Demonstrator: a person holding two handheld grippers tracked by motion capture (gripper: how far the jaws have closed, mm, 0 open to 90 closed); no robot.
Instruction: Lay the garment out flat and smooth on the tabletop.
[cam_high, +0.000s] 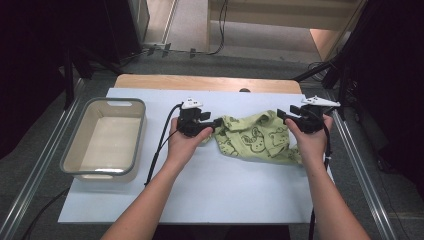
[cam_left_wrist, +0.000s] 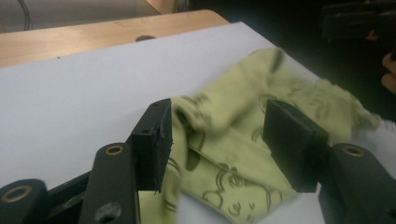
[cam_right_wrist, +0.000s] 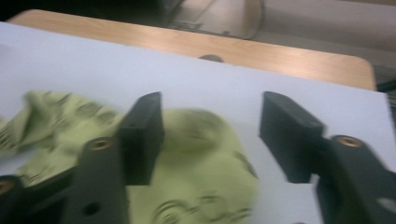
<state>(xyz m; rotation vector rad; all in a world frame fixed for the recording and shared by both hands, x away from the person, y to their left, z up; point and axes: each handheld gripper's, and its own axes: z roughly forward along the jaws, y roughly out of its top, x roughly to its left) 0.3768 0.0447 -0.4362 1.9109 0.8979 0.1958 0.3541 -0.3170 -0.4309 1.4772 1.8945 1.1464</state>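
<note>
A crumpled light-green cloth (cam_high: 255, 137) printed with dark cartoon figures lies on the white mat (cam_high: 200, 190), between my two hands. My left gripper (cam_high: 217, 123) is at the cloth's left end. In the left gripper view, my left gripper (cam_left_wrist: 219, 109) has its jaws apart, with the cloth (cam_left_wrist: 233, 154) lying loose between and under them. My right gripper (cam_high: 281, 116) hovers over the cloth's right end. In the right gripper view, my right gripper (cam_right_wrist: 212, 100) is open above the cloth (cam_right_wrist: 196, 168), its pads apart from the fabric.
A grey plastic bin (cam_high: 141, 131) stands on the left part of the mat. A wooden tabletop (cam_high: 200, 82) shows beyond the mat's far edge. Metal rails run along both sides and dark stands rise at the back corners.
</note>
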